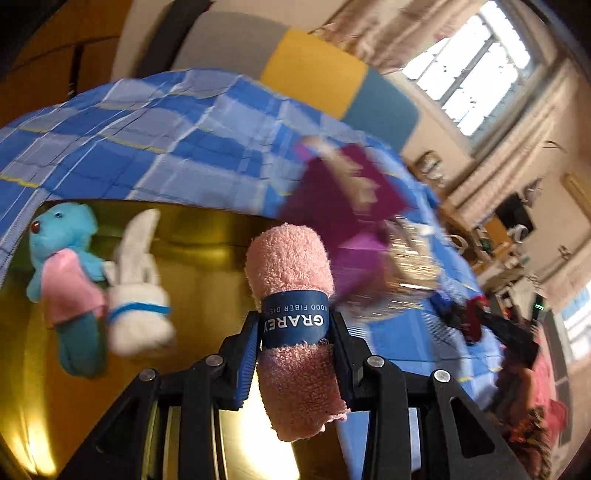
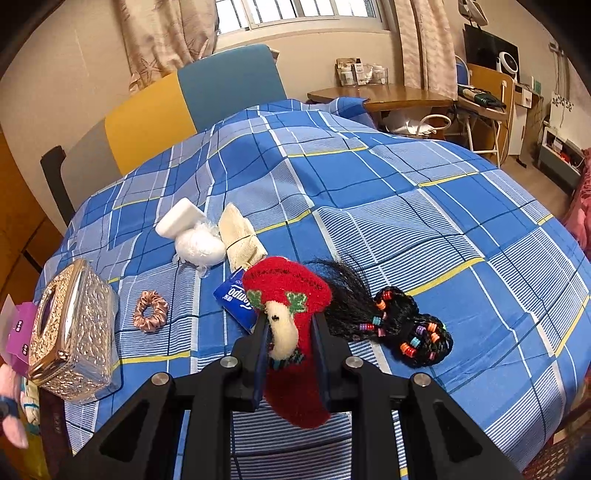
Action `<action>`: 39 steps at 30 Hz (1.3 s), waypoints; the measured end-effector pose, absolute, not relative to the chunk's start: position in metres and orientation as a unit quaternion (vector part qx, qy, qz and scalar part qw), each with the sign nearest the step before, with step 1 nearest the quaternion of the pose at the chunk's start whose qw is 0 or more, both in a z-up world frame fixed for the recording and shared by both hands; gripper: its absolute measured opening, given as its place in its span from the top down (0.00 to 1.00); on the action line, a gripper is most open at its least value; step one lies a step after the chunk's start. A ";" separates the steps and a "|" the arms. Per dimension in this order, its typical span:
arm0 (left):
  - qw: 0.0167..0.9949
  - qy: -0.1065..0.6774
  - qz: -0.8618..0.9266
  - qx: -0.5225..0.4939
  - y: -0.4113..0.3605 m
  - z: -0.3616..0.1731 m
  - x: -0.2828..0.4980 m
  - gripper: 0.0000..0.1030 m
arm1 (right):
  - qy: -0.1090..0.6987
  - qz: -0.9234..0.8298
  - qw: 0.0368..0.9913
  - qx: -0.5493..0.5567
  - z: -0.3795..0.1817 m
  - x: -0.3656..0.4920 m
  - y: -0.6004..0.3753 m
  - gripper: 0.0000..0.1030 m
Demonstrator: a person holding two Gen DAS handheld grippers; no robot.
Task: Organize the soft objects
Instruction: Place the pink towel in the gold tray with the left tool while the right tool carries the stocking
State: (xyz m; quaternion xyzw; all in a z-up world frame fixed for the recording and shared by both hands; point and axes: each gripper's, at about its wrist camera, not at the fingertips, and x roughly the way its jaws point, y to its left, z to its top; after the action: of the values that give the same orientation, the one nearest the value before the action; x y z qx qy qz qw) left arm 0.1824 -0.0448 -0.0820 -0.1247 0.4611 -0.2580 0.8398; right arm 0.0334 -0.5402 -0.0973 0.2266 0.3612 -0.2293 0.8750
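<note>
Your left gripper [image 1: 293, 328] was clamped on a rolled pink towel [image 1: 291, 314] with a blue band, held beyond the bed's edge above a yellow container [image 1: 207, 266] holding a blue plush bear [image 1: 64, 266] and a white plush rabbit [image 1: 138, 295]. Your right gripper [image 2: 290, 332] was closed on a red knitted sock [image 2: 291, 332] above the bed [image 2: 424, 206], near its front edge.

Home bedroom: bed [image 2: 406, 206] under blue plaid sheet, curtained window [image 2: 295, 14], desk [image 2: 380, 96].
</note>
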 end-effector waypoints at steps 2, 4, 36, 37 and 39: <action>0.836 0.471 -0.248 -0.132 -0.040 -0.092 0.197 0.64 | 0.363 -0.229 0.876 0.222 -0.097 0.034 -0.539 0.80; 0.837 0.480 -0.231 -0.126 -0.037 -0.101 0.210 0.64 | 0.363 -0.229 0.877 0.217 -0.097 0.035 -0.538 0.80; 0.879 0.413 -0.213 -0.105 0.000 -0.085 0.155 0.05 | 0.352 -0.137 0.915 0.139 -0.077 0.039 -0.459 0.80; 0.880 0.412 -0.212 -0.104 0.002 -0.084 0.153 0.04 | 0.352 -0.125 0.917 0.143 -0.075 0.039 -0.450 0.80; 0.883 0.407 -0.211 -0.102 0.005 -0.083 0.150 0.04 | 0.350 -0.102 0.919 0.147 -0.070 0.037 -0.430 0.80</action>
State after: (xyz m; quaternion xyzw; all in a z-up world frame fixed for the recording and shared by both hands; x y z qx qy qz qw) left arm 0.1499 0.0046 -0.0827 -0.1021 0.4066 -0.2106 0.8831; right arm 0.0371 -0.4302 -0.0699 0.1469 0.3500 -0.1022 0.9195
